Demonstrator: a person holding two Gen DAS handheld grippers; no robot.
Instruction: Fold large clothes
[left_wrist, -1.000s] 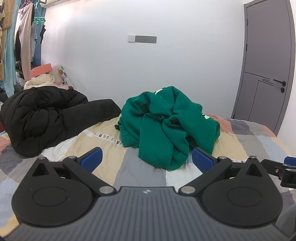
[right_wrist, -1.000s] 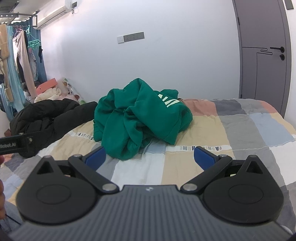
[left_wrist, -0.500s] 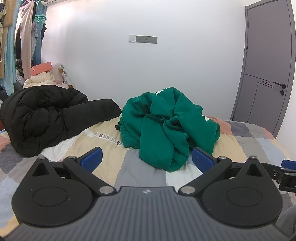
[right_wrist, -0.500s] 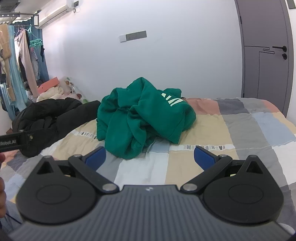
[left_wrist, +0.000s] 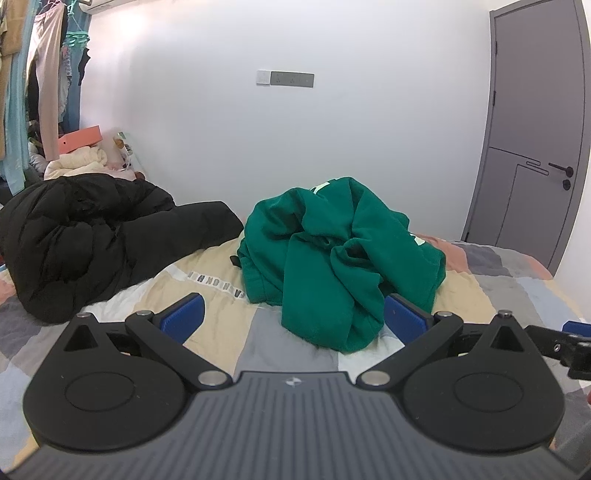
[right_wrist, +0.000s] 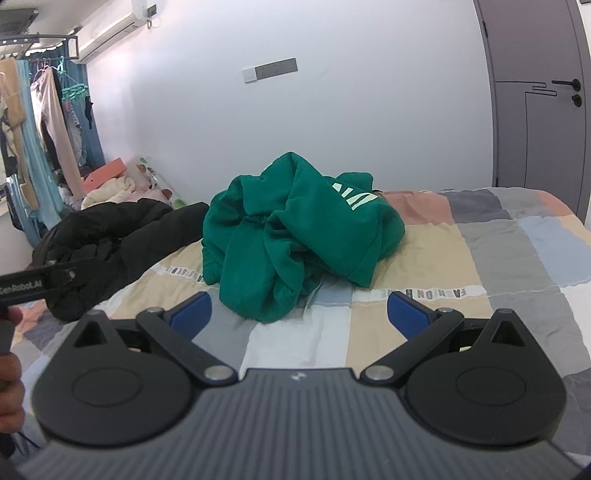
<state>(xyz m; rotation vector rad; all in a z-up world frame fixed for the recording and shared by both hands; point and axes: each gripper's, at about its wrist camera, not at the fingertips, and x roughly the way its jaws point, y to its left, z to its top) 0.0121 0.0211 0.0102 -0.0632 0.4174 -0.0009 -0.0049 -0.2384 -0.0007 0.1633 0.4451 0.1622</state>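
Note:
A green sweatshirt (left_wrist: 340, 254) lies crumpled in a heap in the middle of the patchwork bed (left_wrist: 221, 295). White lettering shows on its upper side (right_wrist: 352, 197). My left gripper (left_wrist: 293, 317) is open, its blue pads spread wide just short of the heap's near edge. My right gripper (right_wrist: 299, 308) is also open and holds nothing, a little in front of the green sweatshirt (right_wrist: 295, 229) and to its right. The right gripper's side (left_wrist: 569, 341) shows at the edge of the left wrist view.
A black puffer jacket (left_wrist: 85, 236) lies bundled on the bed to the left of the sweatshirt. Clothes hang on a rack (right_wrist: 33, 147) at far left. A grey door (left_wrist: 532, 147) stands at right. A white wall (right_wrist: 295, 129) runs behind the bed.
Both grippers have shifted slightly; the sweatshirt sits a little lower and nearer in each view. The garment itself has not moved.

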